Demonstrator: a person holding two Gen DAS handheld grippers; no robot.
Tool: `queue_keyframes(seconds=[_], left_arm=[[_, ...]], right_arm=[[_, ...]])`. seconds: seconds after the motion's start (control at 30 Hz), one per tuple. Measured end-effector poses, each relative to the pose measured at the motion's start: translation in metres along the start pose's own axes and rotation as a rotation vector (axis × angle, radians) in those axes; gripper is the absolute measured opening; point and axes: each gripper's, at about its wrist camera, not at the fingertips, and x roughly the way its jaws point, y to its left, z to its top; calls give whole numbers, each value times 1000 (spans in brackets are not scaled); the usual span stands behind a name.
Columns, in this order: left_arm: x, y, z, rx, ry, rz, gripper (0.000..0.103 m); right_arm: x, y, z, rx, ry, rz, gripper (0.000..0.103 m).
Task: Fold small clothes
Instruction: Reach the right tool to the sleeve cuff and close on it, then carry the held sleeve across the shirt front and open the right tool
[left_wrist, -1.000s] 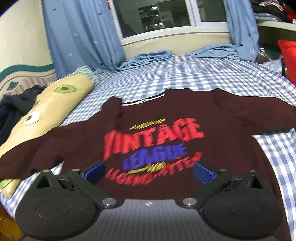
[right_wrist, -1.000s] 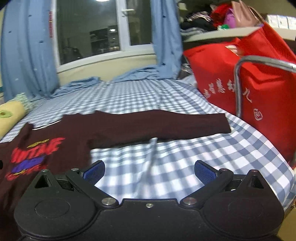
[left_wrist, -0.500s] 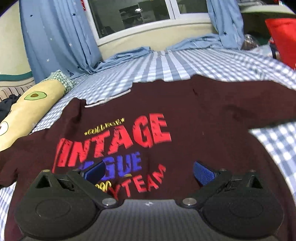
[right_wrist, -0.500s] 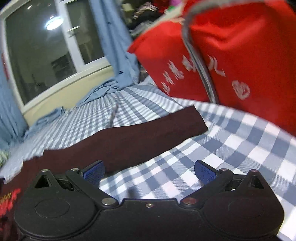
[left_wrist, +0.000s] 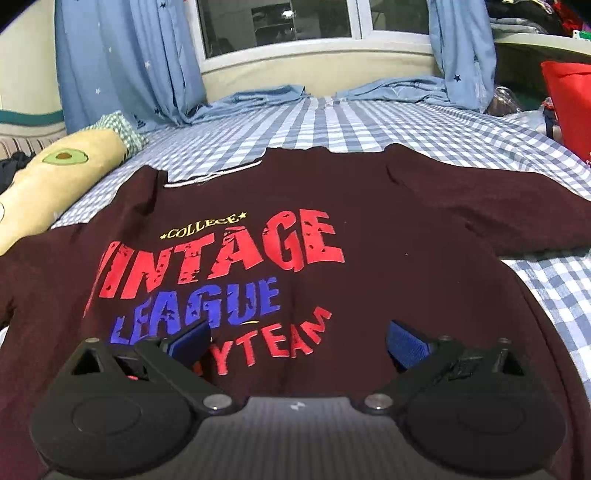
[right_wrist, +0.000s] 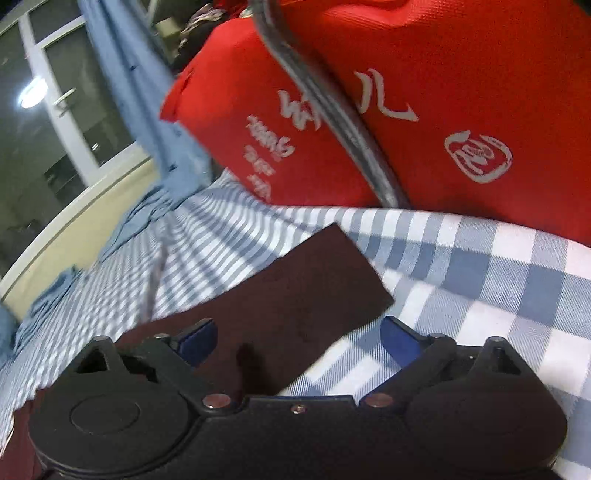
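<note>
A dark maroon sweatshirt (left_wrist: 388, 236) with red and blue "VINTAGE LEAGUE" lettering lies flat, front up, on a blue-and-white checked bed (left_wrist: 332, 122). My left gripper (left_wrist: 295, 343) is open and empty, low over the lower part of the print. In the right wrist view one maroon sleeve (right_wrist: 295, 295) stretches across the checked sheet (right_wrist: 480, 280) and ends in a square cuff. My right gripper (right_wrist: 297, 341) is open and empty, just above the sleeve near its cuff, with the sleeve between the blue pads.
A large red bag (right_wrist: 424, 110) with a grey metal bar (right_wrist: 332, 110) stands just beyond the sleeve's end; it also shows in the left wrist view (left_wrist: 569, 99). A yellow avocado-print pillow (left_wrist: 55, 177) lies left of the shirt. Blue curtains (left_wrist: 122, 62) and a window are behind.
My right gripper has swung right and dropped low over the sleeve's cuff, close to the red bag. My left gripper has moved closer over the shirt's print. Both stay open.
</note>
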Motion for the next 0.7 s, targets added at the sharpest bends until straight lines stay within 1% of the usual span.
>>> queue_keyframes(seconds=[0.03, 0.07, 0.1, 0.13, 0.17, 0.2, 0.27, 0.33, 0.43, 0.53, 0.7], left_arm=[[-2, 2, 2, 0, 12, 5, 102], [-4, 5, 5, -5, 17, 6, 102], [-7, 9, 7, -10, 21, -1, 102], [-10, 14, 10, -19, 25, -11, 102], [-13, 18, 13, -26, 29, -13, 102], [-15, 23, 16, -32, 36, -11, 102], [-22, 36, 23, -52, 36, -5, 102], [-30, 49, 29, -69, 22, 0, 102], [-42, 67, 37, -82, -8, 27, 102], [-55, 87, 44, -105, -40, 53, 102], [-74, 126, 50, -172, -81, 87, 102]], right_arm=[[3, 1, 2, 9, -6, -20, 80], [6, 1, 3, 18, -11, -33, 76], [9, 0, 4, 30, -16, -53, 65], [11, 0, 5, 35, -19, -76, 49], [12, 0, 5, 33, -20, -89, 43], [13, 0, 6, 29, -23, -103, 28], [11, 2, 8, 23, -28, -98, 23], [3, 11, 12, -19, -51, -93, 17], [-18, 33, 21, -93, -108, -64, 15], [-42, 66, 32, -189, -165, -19, 15], [-91, 135, 40, -338, -249, 108, 15]])
